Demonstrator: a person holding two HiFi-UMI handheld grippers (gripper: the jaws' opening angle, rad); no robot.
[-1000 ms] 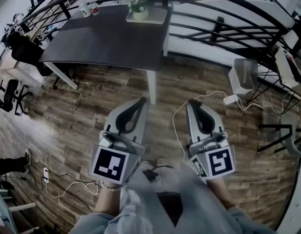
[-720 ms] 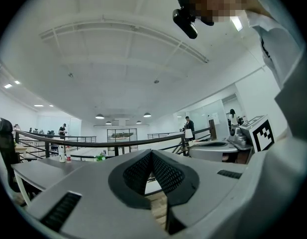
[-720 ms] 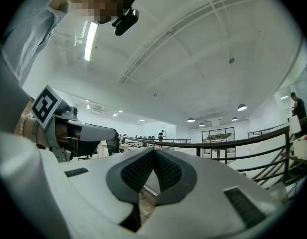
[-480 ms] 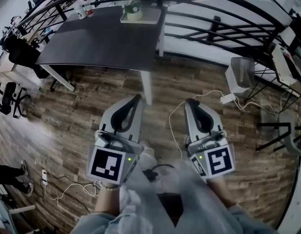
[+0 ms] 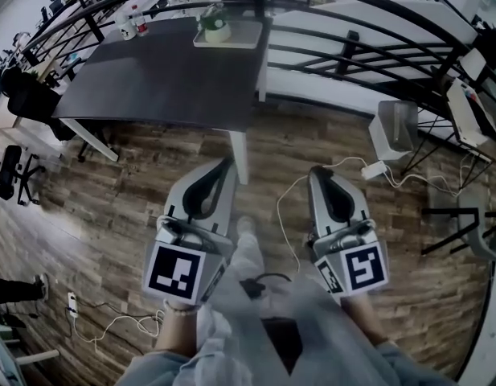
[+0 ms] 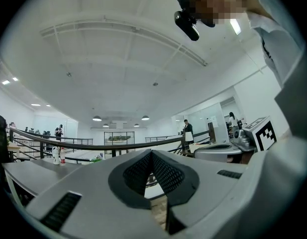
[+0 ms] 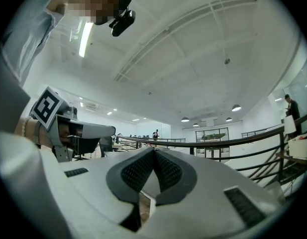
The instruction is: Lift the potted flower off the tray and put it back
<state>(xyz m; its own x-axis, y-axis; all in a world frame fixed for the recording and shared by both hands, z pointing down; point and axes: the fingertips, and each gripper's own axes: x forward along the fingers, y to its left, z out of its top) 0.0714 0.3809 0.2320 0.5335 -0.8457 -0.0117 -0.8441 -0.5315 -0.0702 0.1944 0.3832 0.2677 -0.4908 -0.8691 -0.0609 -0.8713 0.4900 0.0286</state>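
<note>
Both tongs were pressed together and empty, left tongs (image 5: 223,165) and right tongs (image 5: 318,172) over the wooden floor (image 5: 111,207). Well ahead, the potted flower (image 5: 215,24) sat on its tray (image 5: 241,39) at the desk's (image 5: 151,79) far right corner.

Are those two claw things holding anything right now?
Nothing is held. The left gripper and right gripper are both shut and empty; the potted flower sits on its tray, far off.
</note>
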